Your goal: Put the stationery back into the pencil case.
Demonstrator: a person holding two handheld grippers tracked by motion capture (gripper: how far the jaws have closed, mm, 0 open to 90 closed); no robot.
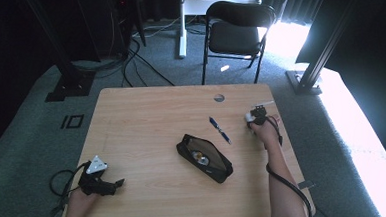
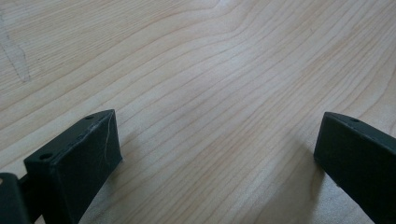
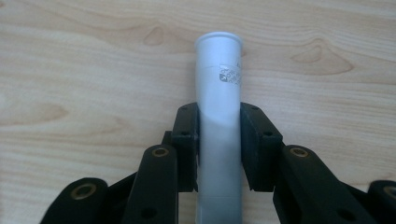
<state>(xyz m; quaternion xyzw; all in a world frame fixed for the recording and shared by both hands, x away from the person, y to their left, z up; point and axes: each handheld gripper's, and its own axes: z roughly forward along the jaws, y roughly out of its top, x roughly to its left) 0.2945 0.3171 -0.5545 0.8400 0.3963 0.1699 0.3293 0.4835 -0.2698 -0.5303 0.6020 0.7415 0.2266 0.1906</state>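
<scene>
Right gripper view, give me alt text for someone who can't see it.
The right gripper is shut on a white tube, its two black jaws pressing either side. The tube points away from the camera over a light wooden table, and a small printed label sits near its rimmed far end.

small printed label on white tube, print too blurred to read, no other text

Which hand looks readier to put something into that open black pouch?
Right. The right gripper already clamps a white tube, close to the pouch; the left gripper is open, farther away.
</scene>
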